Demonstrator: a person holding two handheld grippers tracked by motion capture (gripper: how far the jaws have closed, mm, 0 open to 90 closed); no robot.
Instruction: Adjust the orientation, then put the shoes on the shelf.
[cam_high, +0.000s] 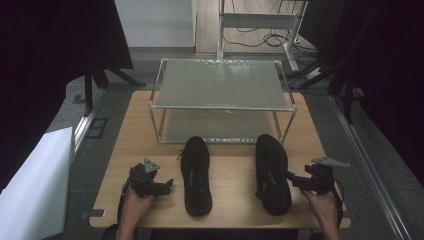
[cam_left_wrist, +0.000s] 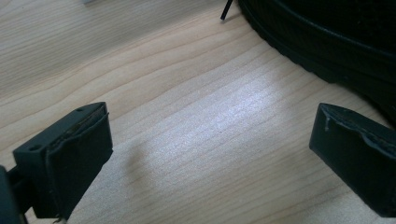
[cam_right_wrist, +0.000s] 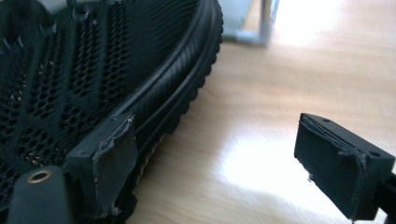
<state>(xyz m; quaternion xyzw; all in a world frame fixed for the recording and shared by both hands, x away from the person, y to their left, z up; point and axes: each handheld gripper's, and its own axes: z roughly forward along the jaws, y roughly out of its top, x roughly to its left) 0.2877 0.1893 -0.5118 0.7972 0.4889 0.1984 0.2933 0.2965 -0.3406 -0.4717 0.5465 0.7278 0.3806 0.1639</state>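
Two black shoes lie side by side near the rack (cam_high: 220, 107). Right gripper (cam_high: 292, 180), jaws apart, meets the right shoe (cam_high: 272, 172), seemingly touching its side; left gripper (cam_high: 167, 186) gapes beside the left shoe (cam_high: 196, 175).

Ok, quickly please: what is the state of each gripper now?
Left gripper: open, holding nothing.
Right gripper: open, beside the right shoe, not gripping it.

Two shoes lay side by side on the table (cam_high: 230, 175), the left shoe (cam_high: 196, 175) and right shoe (cam_high: 272, 172), before a two-tier rack (cam_high: 222, 100) standing at the table's far side.
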